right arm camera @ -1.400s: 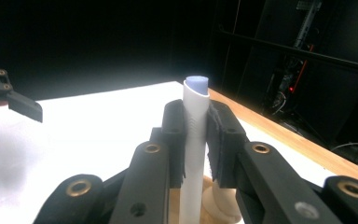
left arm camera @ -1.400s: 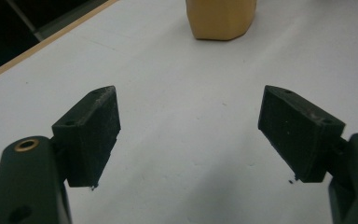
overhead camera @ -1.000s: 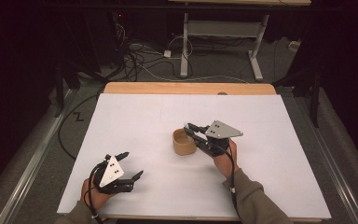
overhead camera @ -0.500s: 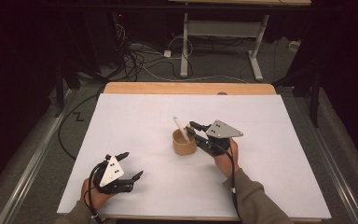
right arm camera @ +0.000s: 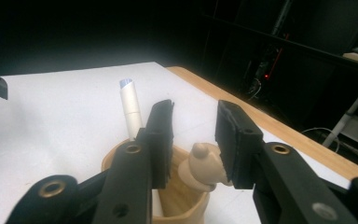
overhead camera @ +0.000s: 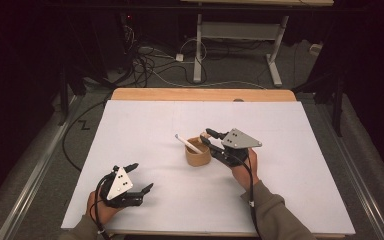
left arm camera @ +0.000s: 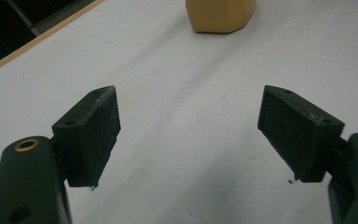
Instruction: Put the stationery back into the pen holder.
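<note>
A small tan cup (overhead camera: pixel 198 156) stands near the middle of the white table (overhead camera: pixel 290 130). A white pen (overhead camera: pixel 187 143) leans out of it toward the far left. My right gripper (overhead camera: pixel 205 136) hovers at the cup's right rim. In the right gripper view its jaws (right arm camera: pixel 196 112) stand a little apart over the cup (right arm camera: pixel 177 196). A beige knob (right arm camera: pixel 200 165) sits low between them, and the pen (right arm camera: pixel 130 109) rises free behind the left jaw. My left gripper (overhead camera: pixel 143 175) rests near the front left, wide open and holding nothing (left arm camera: pixel 189 135). The cup (left arm camera: pixel 220 14) lies ahead of it.
The white board ends on a wooden strip (overhead camera: pixel 200 94) at the far side. Beyond it are cables (overhead camera: pixel 145 60) on the floor and a desk frame (overhead camera: pixel 237 35). A metal rail (overhead camera: pixel 35 175) runs along the left side of the table.
A second ago no pen stuck out of the cup. Half a second ago it stood up from the cup by the right gripper; now it leans left. The left gripper has not moved.
</note>
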Demonstrator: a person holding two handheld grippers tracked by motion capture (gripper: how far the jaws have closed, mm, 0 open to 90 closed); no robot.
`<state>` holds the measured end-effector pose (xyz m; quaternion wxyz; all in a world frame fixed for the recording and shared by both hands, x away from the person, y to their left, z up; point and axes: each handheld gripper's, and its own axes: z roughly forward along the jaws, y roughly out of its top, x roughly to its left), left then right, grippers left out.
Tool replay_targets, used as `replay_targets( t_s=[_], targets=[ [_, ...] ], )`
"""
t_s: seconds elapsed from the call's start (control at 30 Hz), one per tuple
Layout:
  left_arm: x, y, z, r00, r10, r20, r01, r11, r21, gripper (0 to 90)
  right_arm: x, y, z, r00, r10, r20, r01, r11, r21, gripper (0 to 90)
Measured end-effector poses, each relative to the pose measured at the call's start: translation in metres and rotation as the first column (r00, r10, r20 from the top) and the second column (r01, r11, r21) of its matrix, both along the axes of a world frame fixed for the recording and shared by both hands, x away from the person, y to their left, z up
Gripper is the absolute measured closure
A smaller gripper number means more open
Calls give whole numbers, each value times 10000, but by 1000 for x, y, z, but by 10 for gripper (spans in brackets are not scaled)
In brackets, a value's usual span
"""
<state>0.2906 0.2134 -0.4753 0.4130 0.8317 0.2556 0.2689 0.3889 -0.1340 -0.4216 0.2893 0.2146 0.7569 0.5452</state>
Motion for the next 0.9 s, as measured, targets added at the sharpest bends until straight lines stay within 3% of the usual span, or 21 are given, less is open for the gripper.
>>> replay_targets(
  t_s=[0.17, 0.4, 0.6, 0.73, 0.9],
  targets=[
    [0, 0, 0, 10000, 10, -4, -10, 10000, 29, 202, -2, -1, 3, 9998, -149, 136, 151, 9998, -140, 616],
    [0, 1, 0, 10000, 41, 13, -41, 10000, 32, 202, -2, -3, 9, 9989, -430, 210, 435, 9988, -232, 437],
    [0, 1, 0, 10000, 49, 53, -50, 10000, 56, 201, -1, -8, 14, 9979, -637, -129, 636, 9979, -89, 298],
    [0, 1, 0, 10000, 53, 46, -53, 9999, 85, 201, -1, -9, 16, 9959, -895, -107, 894, 9959, -151, 228],
    [0, 1, 1, 10000, 45, 74, -46, 9999, 115, 201, -3, -14, 19, 9944, -1045, -156, 1046, 9945, 96, 205]
  ],
)
